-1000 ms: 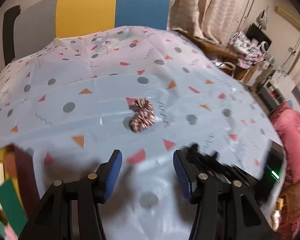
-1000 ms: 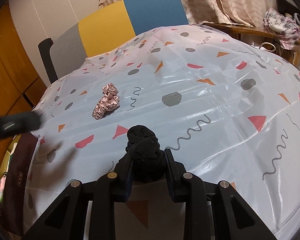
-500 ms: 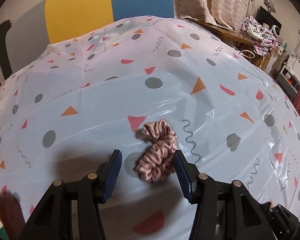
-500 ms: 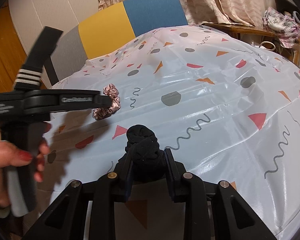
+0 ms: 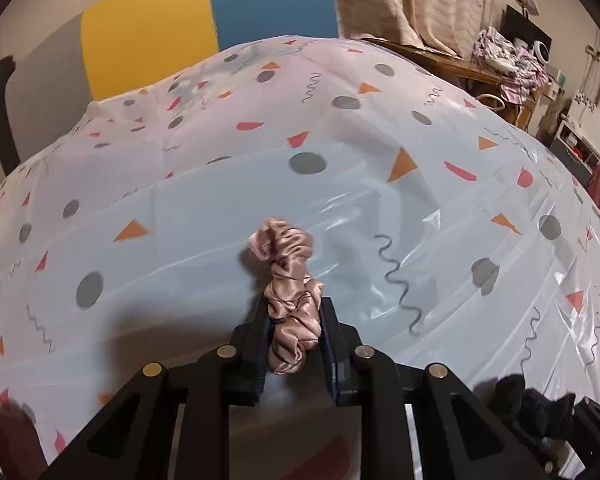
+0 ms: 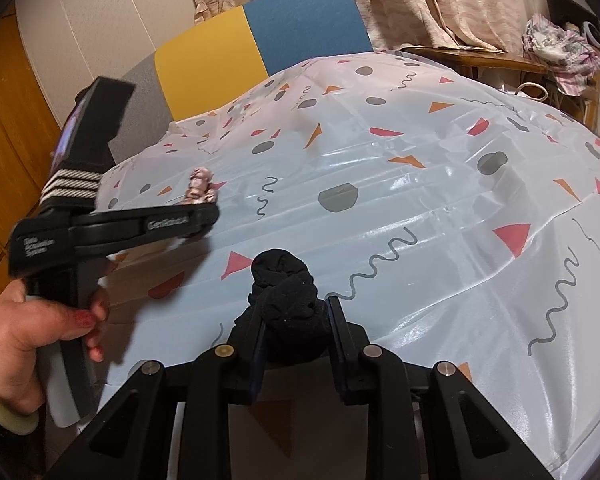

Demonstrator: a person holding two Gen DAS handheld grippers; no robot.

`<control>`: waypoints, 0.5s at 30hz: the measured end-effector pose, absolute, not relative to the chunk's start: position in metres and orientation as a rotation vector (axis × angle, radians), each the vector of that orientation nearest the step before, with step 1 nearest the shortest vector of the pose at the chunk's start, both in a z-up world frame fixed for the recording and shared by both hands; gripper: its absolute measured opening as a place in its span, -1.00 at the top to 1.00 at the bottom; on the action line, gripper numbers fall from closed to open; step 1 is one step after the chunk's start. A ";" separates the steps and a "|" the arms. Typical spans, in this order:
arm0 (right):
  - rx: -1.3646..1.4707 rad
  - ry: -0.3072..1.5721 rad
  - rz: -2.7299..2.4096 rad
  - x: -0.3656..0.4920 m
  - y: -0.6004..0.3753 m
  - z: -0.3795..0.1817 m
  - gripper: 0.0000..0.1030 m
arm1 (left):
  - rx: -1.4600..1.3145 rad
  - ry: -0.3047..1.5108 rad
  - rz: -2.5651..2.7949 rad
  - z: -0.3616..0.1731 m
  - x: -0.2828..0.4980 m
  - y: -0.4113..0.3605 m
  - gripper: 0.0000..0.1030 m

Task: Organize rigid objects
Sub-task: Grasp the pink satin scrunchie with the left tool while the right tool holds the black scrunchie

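Here the left claw [image 5: 294, 334] has just been closing and now pinches the pink scrunchie [image 5: 288, 292] between its pads; the scrunchie's free loop sticks out ahead of the fingers, over the tabletop [image 5: 220, 208] toward its middle. From the right wrist view the left claw [image 6: 204, 216] reaches in from the tabletop's left edge, gripped by a hand [image 6: 24, 336], with the scrunchie [image 6: 200, 191] at its tip. The right claw [image 6: 294, 328] is clenched on a black scrunchie [image 6: 288, 292], near the tabletop's [image 6: 420, 184] near edge. A chair [image 6: 260, 36] stands at the far edge.
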State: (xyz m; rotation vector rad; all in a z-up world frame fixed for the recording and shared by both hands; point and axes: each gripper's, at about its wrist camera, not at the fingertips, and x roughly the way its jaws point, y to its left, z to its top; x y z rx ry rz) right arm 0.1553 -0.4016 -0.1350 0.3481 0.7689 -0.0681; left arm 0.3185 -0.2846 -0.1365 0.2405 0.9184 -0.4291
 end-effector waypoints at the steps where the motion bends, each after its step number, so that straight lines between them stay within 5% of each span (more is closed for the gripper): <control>1: 0.347 0.769 -0.069 0.155 -0.402 -0.135 0.50 | 0.225 0.925 -0.419 -0.136 0.317 -0.280 0.60; 15: 0.294 0.778 -0.098 0.157 -0.394 -0.135 0.50 | -0.015 0.922 -0.401 -0.095 0.235 -0.209 0.62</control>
